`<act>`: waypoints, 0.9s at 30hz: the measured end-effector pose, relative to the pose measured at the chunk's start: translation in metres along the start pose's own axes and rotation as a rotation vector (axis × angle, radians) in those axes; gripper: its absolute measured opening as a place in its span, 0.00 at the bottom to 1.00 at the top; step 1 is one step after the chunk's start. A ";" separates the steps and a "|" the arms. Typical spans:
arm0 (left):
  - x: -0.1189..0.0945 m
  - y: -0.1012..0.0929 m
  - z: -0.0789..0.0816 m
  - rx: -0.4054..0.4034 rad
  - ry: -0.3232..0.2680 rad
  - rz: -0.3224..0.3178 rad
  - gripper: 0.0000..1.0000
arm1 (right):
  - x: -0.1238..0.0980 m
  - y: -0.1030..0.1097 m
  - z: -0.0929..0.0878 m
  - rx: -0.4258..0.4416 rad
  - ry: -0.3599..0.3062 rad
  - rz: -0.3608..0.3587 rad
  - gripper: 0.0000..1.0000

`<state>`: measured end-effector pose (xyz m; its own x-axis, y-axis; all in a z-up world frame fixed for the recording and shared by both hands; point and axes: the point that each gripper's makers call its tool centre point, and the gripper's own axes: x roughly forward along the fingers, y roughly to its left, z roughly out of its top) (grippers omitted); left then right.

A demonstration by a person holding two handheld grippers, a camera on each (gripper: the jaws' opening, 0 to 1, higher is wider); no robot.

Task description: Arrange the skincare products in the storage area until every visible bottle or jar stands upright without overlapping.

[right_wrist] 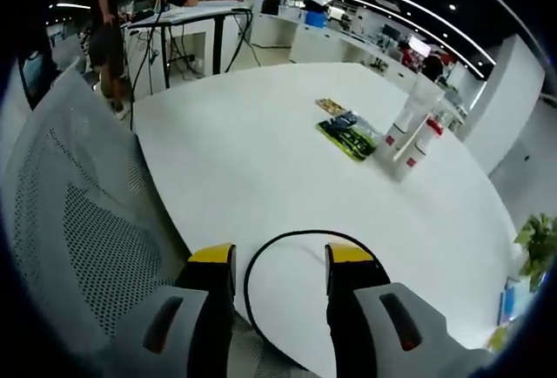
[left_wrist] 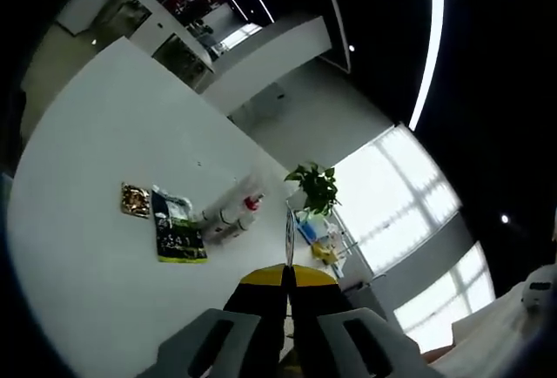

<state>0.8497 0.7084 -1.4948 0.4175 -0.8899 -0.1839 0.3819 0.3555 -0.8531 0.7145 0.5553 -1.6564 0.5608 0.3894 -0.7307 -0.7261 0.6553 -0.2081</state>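
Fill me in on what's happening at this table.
A person holds a two-jaw gripper in each hand above a round white table. The left gripper has its jaws together; the right gripper has its jaws apart with nothing between them, near a black cable at the table's edge. Neither touches the skincare bottles, which stand clustered farther across the table beside some flat packets. A grey mesh chair sits close by. Arranging has not begun.

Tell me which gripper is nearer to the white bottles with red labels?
Probably neither clearly: both grippers look far. The left gripper, jaws together, points toward the white bottles with red labels; the right gripper, jaws apart, sits at the table's near edge.
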 end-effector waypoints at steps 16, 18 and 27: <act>-0.003 0.007 0.014 0.030 0.021 0.043 0.00 | 0.000 -0.005 -0.001 0.008 0.000 -0.014 0.38; -0.002 0.012 0.014 0.029 0.023 0.050 0.00 | -0.001 -0.007 -0.002 0.012 0.000 -0.022 0.38; 0.004 0.025 0.010 0.017 0.041 0.062 0.00 | 0.000 -0.007 -0.004 0.005 0.006 -0.022 0.37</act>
<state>0.8687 0.7166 -1.5122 0.4069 -0.8768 -0.2562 0.3708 0.4148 -0.8309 0.7180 0.5484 -1.6571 0.5745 0.3711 -0.7296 -0.7117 0.6667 -0.2212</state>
